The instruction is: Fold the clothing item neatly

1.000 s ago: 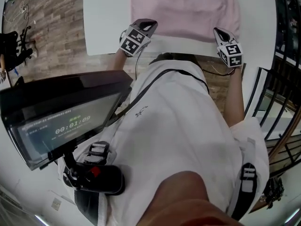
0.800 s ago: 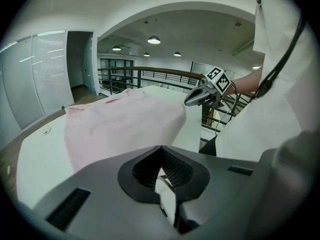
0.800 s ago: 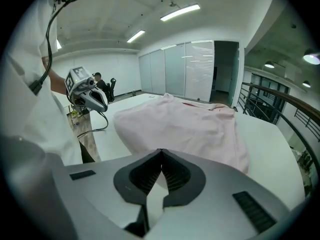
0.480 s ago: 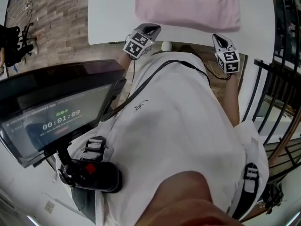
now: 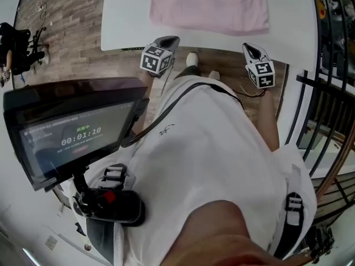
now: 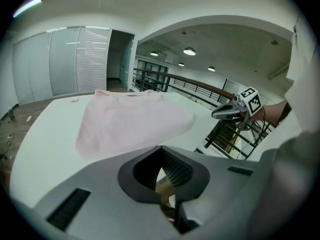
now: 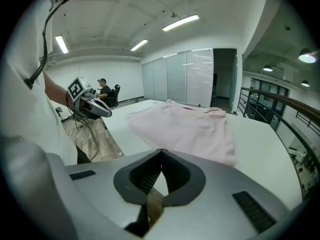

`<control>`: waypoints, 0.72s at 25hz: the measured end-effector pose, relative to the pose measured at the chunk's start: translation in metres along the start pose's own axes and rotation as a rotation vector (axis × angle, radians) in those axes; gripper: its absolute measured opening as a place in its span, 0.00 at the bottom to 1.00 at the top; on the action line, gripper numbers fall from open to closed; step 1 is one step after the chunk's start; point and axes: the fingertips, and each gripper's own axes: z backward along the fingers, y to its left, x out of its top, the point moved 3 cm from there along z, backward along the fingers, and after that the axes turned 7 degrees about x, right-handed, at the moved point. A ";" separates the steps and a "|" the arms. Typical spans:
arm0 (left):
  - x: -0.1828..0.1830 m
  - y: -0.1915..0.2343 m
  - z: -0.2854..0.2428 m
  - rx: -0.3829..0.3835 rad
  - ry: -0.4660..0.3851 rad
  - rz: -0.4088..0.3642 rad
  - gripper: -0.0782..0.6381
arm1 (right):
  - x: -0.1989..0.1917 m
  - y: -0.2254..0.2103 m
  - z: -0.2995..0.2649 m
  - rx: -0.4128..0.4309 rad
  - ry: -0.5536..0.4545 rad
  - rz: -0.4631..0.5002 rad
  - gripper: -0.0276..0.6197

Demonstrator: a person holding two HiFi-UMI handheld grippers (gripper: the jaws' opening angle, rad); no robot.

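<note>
The left gripper (image 5: 168,40) and right gripper (image 5: 248,49) are held well apart in front of the torso (image 5: 205,148), noses pointing forward. Both have their jaws closed together on nothing. The right forearm (image 5: 270,121) stretches straight forward.

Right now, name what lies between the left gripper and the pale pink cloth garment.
Only a bare strip of white table, per the head view, separates the left gripper from the pink garment.
</note>
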 end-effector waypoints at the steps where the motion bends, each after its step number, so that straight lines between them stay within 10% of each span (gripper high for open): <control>1: -0.003 -0.016 0.000 0.012 0.013 -0.006 0.11 | -0.008 -0.005 0.012 0.001 -0.008 -0.006 0.05; 7: -0.011 -0.065 0.009 0.067 0.029 -0.035 0.11 | -0.041 -0.018 0.044 -0.006 -0.021 -0.008 0.05; 18: 0.003 0.015 -0.012 0.170 0.080 -0.194 0.12 | -0.023 -0.036 0.020 -0.062 0.035 0.092 0.05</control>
